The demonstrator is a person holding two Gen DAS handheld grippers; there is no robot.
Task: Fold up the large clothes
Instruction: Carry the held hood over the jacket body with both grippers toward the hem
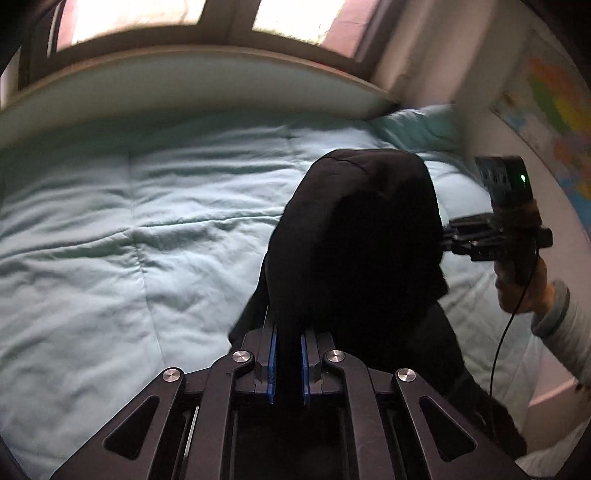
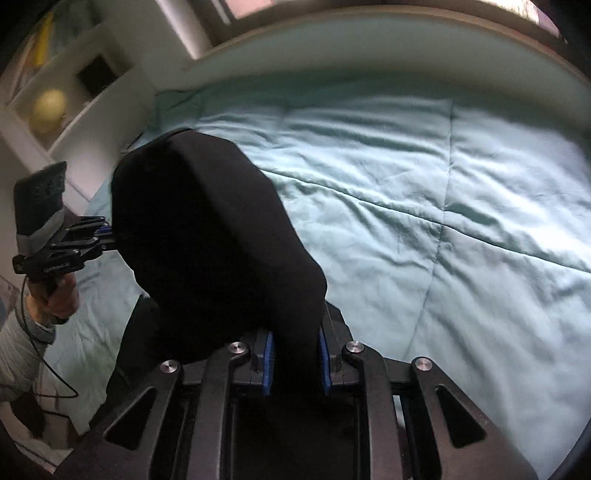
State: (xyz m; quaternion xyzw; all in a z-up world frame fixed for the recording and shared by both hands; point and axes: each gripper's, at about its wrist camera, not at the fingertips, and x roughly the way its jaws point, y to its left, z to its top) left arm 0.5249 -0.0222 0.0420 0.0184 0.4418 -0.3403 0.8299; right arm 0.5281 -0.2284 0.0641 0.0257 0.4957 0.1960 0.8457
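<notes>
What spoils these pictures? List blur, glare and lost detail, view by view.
Left wrist: window blown out, map smeared, garment a featureless black. Right wrist: shelf blurred, quilt overbright on the right; fisheye bends the bed edge in both.

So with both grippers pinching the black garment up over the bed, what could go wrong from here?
1. The left gripper and right gripper each pinch only a narrow bunch of the garment, so an edge could slip out.
2. The cloth arches doubled between them while its lower part trails toward the bed, so it may land creased.
3. The frames are blurred by motion, so a fast swing might skew the fold.
</notes>
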